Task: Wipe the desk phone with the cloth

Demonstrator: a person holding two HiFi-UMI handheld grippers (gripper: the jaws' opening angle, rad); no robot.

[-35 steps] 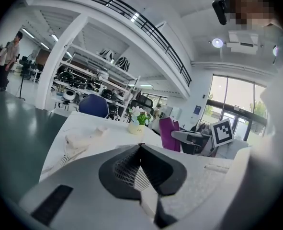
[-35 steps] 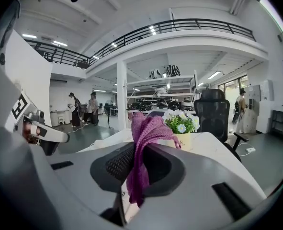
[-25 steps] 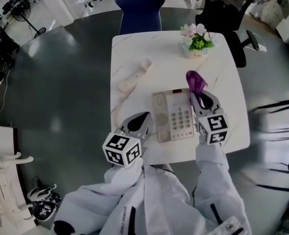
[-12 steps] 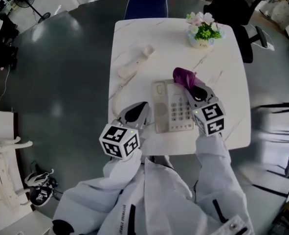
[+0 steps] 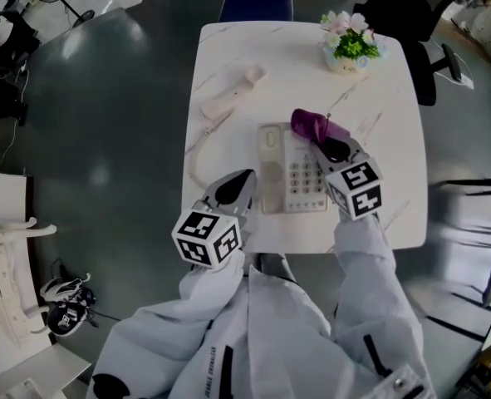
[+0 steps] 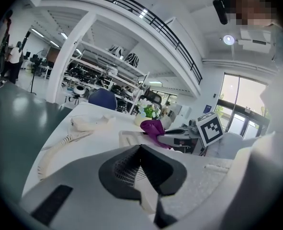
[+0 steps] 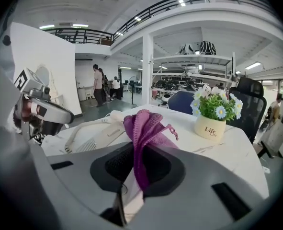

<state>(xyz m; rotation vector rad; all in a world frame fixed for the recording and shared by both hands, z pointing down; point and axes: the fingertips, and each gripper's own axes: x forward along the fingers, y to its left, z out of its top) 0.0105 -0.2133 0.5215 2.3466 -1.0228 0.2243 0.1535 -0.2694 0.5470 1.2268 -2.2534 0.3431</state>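
On the table (image 5: 386, 140), toward its 6 o'clock edge: desk phone (image 5: 291, 177), handset (image 5: 233, 96) off the cradle at 11 o'clock of it, cord (image 5: 197, 152) trailing between them.

Risks: nothing holds the phone, so a sideways wipe may shove it or tug the cord. Only a small wad of cloth (image 5: 310, 125) sticks out, so the hard jaw tips may punch keys.

Right gripper (image 5: 332, 150) is clamped on the purple cloth, wad over the phone's 1 o'clock corner; contact unclear. Left gripper (image 5: 233, 191) has its jaws together and empty, just beside the phone at 8 o'clock.
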